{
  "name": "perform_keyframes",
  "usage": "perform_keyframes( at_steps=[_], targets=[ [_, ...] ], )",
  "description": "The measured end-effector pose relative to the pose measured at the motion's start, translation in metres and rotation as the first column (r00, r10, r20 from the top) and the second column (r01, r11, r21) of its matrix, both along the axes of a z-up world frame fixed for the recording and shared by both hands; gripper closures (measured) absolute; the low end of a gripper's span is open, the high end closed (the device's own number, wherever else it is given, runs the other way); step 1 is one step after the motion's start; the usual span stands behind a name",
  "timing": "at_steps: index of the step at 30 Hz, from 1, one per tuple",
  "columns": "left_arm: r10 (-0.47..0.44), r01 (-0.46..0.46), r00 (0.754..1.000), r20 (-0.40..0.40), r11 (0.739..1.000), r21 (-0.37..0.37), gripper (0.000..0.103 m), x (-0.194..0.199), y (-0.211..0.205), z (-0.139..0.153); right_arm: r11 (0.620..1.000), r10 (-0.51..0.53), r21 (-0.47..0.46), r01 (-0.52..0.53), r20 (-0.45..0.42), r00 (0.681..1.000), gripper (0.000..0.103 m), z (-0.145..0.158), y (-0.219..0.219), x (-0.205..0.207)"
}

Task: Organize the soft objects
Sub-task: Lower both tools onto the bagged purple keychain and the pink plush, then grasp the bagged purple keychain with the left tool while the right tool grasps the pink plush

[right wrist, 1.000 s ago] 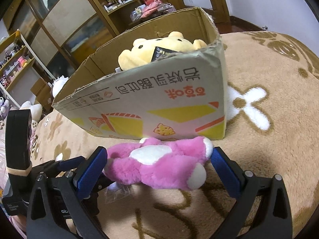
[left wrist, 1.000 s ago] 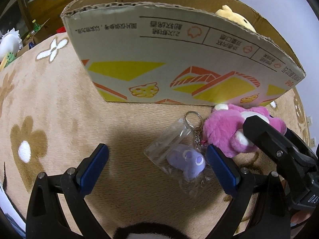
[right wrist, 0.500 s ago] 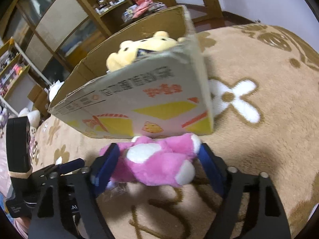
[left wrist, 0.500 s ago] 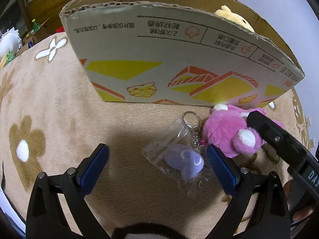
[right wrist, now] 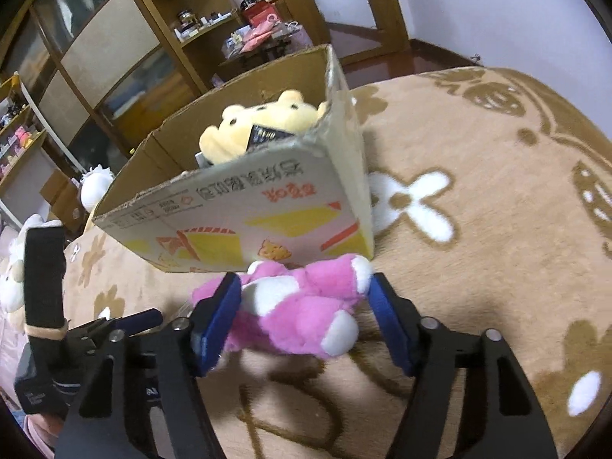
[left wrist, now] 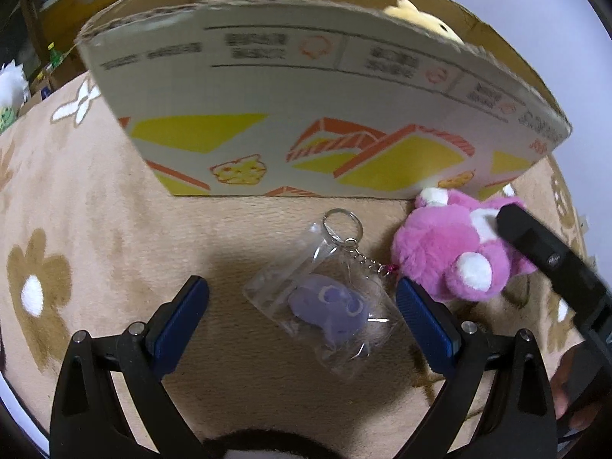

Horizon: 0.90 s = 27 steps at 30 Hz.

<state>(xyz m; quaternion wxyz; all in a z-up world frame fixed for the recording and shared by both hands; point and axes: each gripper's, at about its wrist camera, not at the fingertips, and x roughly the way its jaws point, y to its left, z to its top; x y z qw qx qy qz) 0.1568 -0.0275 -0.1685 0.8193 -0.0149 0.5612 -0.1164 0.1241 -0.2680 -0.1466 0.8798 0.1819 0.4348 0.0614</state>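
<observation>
Inventory as I read it from my two wrist feeds.

Right tool (right wrist: 304, 321): jaws have just been closing, and both blue pads now press the sides of the pink plush toy (right wrist: 302, 317), squeezing it. The toy sits just in front of the cardboard box (right wrist: 267, 206), at about 6 o'clock from the box's near right corner. I cannot tell whether it is off the rug.

Left tool (left wrist: 302, 317): jaws spread wide, pinching nothing. Between its pads lies a clear plastic bag (left wrist: 325, 306) on the beige flowered rug (left wrist: 95, 229), holding a small purple soft figure (left wrist: 329, 306). A metal keyring (left wrist: 340, 225) on a short chain lies at 12 o'clock from the bag, its chain running toward the pink toy at 3 o'clock.

Cardboard box: open-topped, printed with yellow and orange shapes, standing on the rug at 12 o'clock from both tools.

Yellow plush toy (right wrist: 264, 130): inside the box, against its right-hand end, head showing above the rim.

Background, 10 to 12 o'clock in the right view: wooden shelving (right wrist: 214, 26) with small items; white plush toys (right wrist: 95, 187) beyond the rug's far left edge.
</observation>
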Motion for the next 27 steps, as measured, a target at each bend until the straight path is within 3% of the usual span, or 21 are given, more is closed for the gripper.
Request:
perform_keyframes(
  at_steps=[13, 17, 25, 27],
  targets=[
    [-0.038, 0.038, 0.999, -0.001, 0.996, 0.083, 0.005, -0.006, -0.036, -0.020, 0.999, 0.003, 0.045, -0.001, -0.048, 0.999, 0.031, -0.015, -0.004, 0.004],
    [-0.060, 0.059, 0.998, 0.005, 0.993, 0.104, 0.006, -0.009, -0.048, -0.026, 0.997, 0.013, 0.079, -0.007, -0.075, 0.997, 0.019, -0.025, -0.001, 0.007],
    [-0.061, 0.060, 0.998, 0.007, 0.994, 0.095, 0.016, -0.010, -0.053, -0.029, 0.997, 0.020, 0.078, -0.014, -0.077, 0.997, 0.012, -0.030, 0.004, 0.011],
    [-0.059, 0.057, 0.998, 0.011, 0.994, 0.092, 0.023, -0.011, -0.055, -0.029, 0.996, 0.020, 0.083, -0.014, -0.078, 0.997, 0.012, -0.031, 0.004, 0.011]
  ],
)
